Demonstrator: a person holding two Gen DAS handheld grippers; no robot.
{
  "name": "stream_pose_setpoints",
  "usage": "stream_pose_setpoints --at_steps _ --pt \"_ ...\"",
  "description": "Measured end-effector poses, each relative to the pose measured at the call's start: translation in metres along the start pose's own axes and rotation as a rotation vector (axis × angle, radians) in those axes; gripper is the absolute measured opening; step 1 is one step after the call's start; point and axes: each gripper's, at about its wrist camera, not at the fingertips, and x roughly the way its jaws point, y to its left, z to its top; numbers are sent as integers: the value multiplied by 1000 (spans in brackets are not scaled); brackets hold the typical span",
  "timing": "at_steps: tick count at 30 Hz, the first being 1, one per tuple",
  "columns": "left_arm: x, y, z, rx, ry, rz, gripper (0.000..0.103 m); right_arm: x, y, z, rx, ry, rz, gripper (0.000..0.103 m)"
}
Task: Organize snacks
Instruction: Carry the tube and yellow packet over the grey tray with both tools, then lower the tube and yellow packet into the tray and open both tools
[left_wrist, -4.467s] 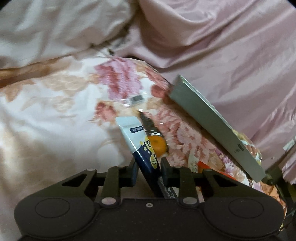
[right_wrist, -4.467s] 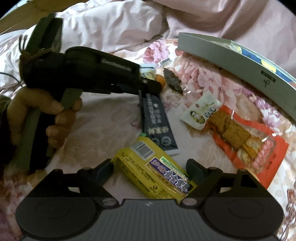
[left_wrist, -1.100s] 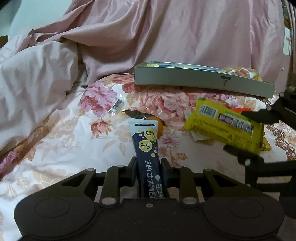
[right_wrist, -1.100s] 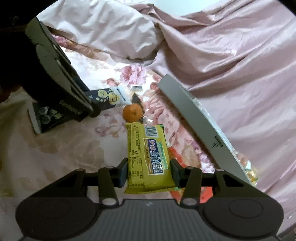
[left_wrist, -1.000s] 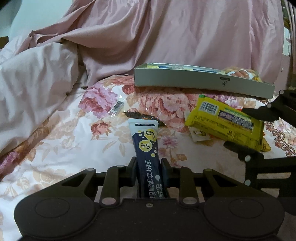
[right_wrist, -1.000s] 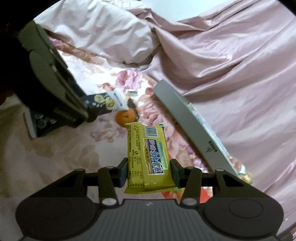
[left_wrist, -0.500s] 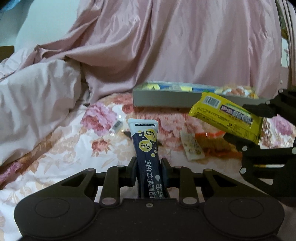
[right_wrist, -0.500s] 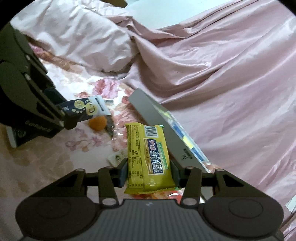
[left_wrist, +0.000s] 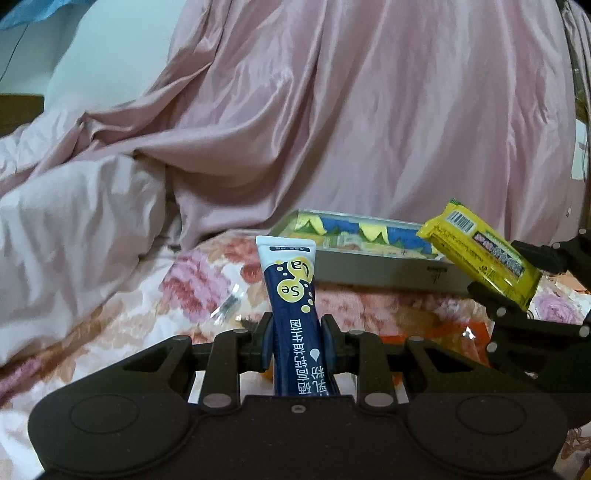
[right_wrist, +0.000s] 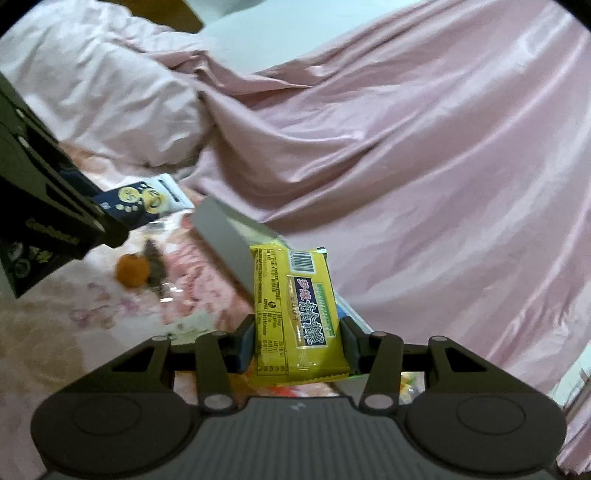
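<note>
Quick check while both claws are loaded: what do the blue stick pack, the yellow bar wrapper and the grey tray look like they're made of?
Blue stick pack: looks like glossy plastic film, flat crimped white top seal. Yellow bar wrapper: thin printed plastic film, shiny, serrated end seam. Grey tray: probably matte cardboard or a paperboard box lid, straight flat wall with a small printed mark; rigid plastic can't be ruled out.

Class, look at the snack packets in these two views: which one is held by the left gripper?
The dark blue stick packet with yellow dots, clamped upright in the left gripper. The yellow packet is in the right gripper; the others lie on the bed.

Pink drape (left_wrist: 369, 122) satiny, glossy; yellow packet (right_wrist: 295, 310) shiny plastic film; floral bedsheet (left_wrist: 122, 325) matt cloth.
</note>
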Motion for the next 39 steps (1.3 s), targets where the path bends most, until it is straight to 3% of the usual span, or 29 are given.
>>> stream_pose_setpoints --at_steps 16,24,39 --pt "33 -47 70 45 -47 17 28 31 -50 6 132 -65 -82 52" --pt "93 -70 102 44 -18 -11 28 65 -57 3 165 -62 -88 52" --pt "187 -98 108 -3 84 -68 29 118 -64 -15 268 28 -24 51"
